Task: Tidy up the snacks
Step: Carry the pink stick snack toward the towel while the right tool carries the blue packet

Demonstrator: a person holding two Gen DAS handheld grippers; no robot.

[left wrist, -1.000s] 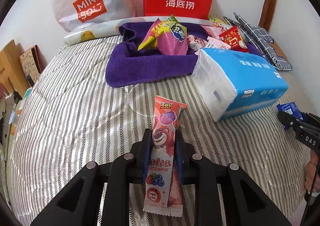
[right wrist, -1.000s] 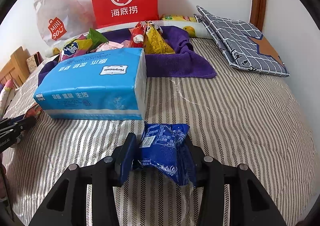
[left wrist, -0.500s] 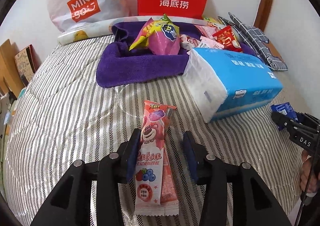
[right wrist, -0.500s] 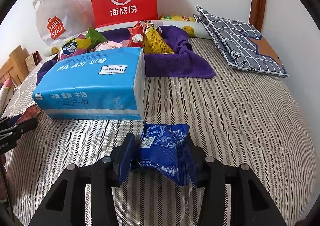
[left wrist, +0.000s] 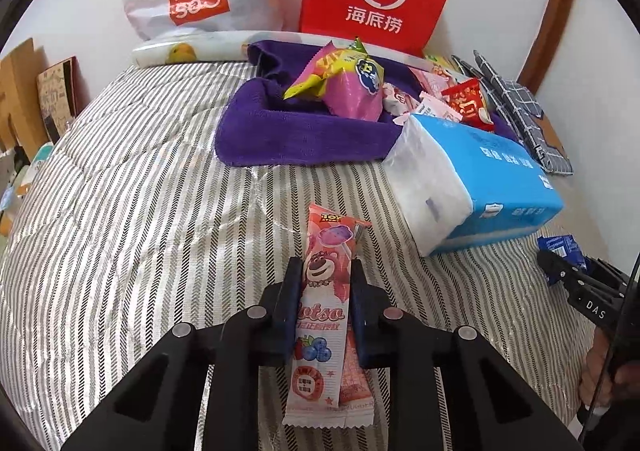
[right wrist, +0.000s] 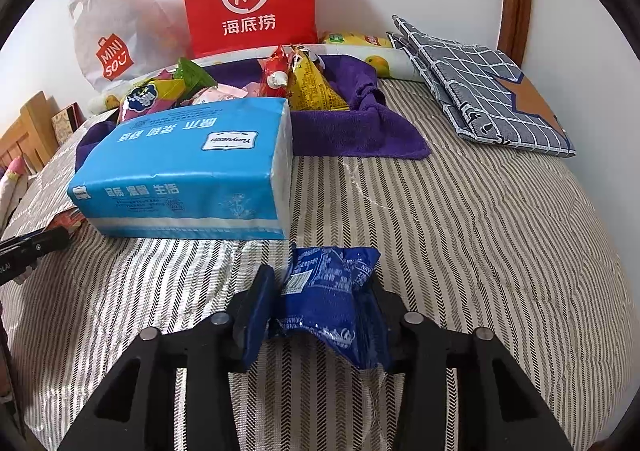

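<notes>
snacks: pink candy pkt (left wrist: 323, 303) pinched in left gripper (left wrist: 325, 271), blue pkt (right wrist: 332, 299) squeezed in right gripper (right wrist: 320, 291)

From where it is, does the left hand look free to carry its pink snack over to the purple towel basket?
Probably yes. The left tongs are shut on the pink Lotso snack, and only bare striped bedding lies between them and the purple towel basket. The tissue pack sits off to the right.
</notes>
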